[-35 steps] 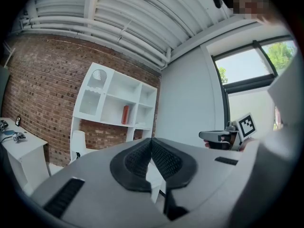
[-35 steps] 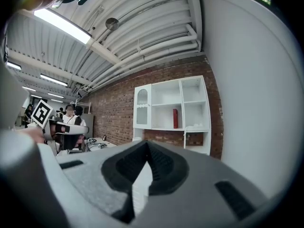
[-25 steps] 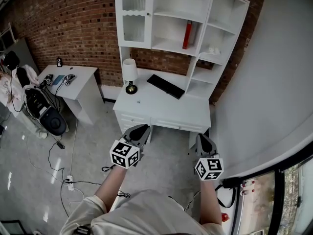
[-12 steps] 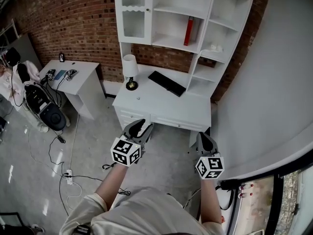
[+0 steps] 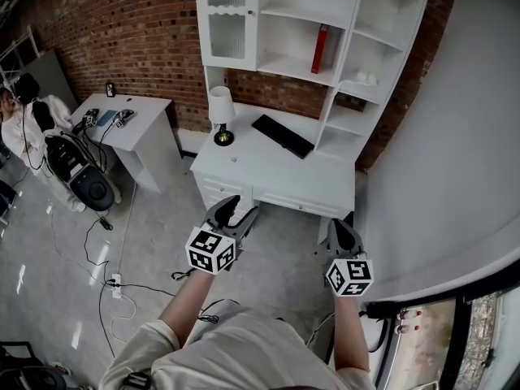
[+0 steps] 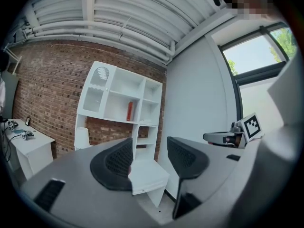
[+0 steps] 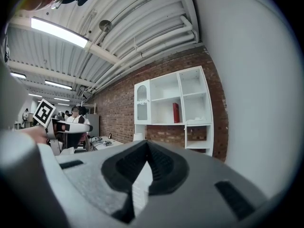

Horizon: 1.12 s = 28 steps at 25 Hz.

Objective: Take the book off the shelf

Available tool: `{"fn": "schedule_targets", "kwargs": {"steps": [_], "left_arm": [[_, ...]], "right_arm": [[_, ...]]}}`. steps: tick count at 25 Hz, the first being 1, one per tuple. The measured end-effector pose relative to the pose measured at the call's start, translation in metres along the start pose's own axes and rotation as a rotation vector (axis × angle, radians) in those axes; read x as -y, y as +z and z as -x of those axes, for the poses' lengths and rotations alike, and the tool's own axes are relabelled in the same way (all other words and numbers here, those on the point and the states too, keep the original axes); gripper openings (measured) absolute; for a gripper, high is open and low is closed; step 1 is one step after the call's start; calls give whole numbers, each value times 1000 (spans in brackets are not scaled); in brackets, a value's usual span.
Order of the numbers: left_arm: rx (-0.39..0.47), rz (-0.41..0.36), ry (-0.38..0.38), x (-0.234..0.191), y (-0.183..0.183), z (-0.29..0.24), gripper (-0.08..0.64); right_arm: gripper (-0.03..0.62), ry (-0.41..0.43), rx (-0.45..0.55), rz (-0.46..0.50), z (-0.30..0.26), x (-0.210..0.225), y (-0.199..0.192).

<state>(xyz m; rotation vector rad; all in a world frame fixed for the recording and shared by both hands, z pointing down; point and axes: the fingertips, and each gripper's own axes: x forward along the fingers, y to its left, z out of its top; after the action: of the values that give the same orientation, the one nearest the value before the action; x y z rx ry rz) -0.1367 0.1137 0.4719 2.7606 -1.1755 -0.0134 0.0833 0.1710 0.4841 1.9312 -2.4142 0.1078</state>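
Observation:
A red book (image 5: 320,49) stands upright on the middle shelf of the white shelf unit (image 5: 280,63) above the desk; it also shows as the red book (image 6: 129,111) and the red book (image 7: 175,113) in the two gripper views. Both grippers are held level, well short of the desk, pointing toward the shelves. My left gripper (image 5: 237,211) is open; its jaws have just been opening and nothing is between them (image 6: 149,148). My right gripper (image 5: 341,227) has its pads together at the tips, shut on nothing (image 7: 147,146).
A white desk (image 5: 268,177) carries a lamp (image 5: 220,114) and a black keyboard (image 5: 282,136). A small white side table (image 5: 134,124) stands to the left, with cables on the floor (image 5: 106,275). A white wall (image 5: 439,153) runs close on the right.
The left gripper's jaws have gone from nearly shut to wide apart. Both grippers have edged a little toward the desk. The right jaws look unchanged.

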Motion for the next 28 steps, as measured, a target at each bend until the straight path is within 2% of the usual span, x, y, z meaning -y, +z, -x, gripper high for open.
{"fn": "schedule_targets", "kwargs": {"steps": [13,28], "left_arm": [[-6,18,23,-34,-9,-28,213],[-11,47,-61,-117,8,-141,213]], "right_arm": [[3,-13,-27,3,-38,9,-9],[3,-100,-44,32,-150,45,9]]}}
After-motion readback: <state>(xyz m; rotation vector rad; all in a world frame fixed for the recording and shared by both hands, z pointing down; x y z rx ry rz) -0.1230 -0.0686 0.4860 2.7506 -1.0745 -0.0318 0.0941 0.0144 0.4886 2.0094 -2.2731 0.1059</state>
